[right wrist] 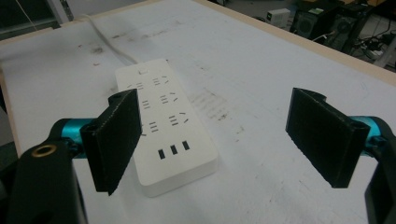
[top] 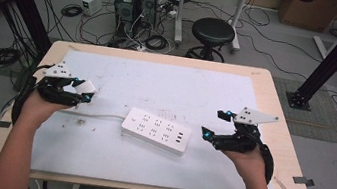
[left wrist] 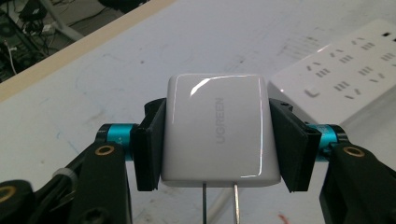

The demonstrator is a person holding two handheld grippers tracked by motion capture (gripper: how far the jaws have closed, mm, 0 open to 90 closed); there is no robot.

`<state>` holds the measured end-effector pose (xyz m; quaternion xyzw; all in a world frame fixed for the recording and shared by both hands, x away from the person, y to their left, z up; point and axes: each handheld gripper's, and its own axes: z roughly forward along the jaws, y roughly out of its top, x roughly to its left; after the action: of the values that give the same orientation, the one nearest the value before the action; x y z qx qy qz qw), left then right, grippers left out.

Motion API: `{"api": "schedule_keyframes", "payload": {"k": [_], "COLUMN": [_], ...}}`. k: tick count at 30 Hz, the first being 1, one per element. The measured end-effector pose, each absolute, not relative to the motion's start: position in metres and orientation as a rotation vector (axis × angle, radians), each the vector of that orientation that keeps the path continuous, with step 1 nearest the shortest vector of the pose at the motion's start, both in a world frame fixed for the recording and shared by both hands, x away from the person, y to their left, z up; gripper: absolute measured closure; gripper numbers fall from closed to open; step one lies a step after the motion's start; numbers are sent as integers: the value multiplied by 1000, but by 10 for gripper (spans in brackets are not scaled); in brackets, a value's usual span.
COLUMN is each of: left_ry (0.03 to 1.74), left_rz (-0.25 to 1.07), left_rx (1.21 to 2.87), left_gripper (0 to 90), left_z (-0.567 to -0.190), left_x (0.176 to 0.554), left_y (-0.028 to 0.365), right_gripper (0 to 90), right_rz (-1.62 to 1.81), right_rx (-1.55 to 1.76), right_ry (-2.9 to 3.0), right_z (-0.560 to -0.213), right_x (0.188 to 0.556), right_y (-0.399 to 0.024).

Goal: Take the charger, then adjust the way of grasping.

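Gripping a white charger (left wrist: 217, 130), the left gripper's (left wrist: 217, 140) jaws hide its prongs overhead; right gripper (right wrist: 229, 133) gapes empty.

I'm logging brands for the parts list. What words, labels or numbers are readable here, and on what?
"UGREEN": on the white charger, clamped in the left gripper, letters running sideways along its face.
Power strip: no readable text, only socket slots.
Cardboard box on the floor: a dark mark, too cut off to read.
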<state>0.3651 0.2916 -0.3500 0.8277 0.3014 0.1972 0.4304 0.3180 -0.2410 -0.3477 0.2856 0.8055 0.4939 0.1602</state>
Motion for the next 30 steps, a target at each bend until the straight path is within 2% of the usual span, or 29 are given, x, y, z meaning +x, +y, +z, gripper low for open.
{"api": "schedule_keyframes", "payload": {"k": [7, 17, 25, 30], "left_ry": [657, 564, 397, 281], "left_rz": [441, 393, 360, 353], "left_rx": [2069, 2101, 2151, 2175], "left_gripper": [425, 424, 424, 424], "left_z": [-347, -353, -351, -360], "left_x": [344, 334, 317, 301], "left_y": [278, 260, 218, 187], "right_gripper": [187, 187, 187, 187], "right_rz": [1411, 1395, 1430, 1456], "right_rx": [795, 787, 782, 779], "right_ry": [2335, 2368, 2408, 2482], "right_z": [-351, -355, -356, -364], "right_x": [315, 317, 309, 305], "right_y": [-229, -224, -220, -201]}}
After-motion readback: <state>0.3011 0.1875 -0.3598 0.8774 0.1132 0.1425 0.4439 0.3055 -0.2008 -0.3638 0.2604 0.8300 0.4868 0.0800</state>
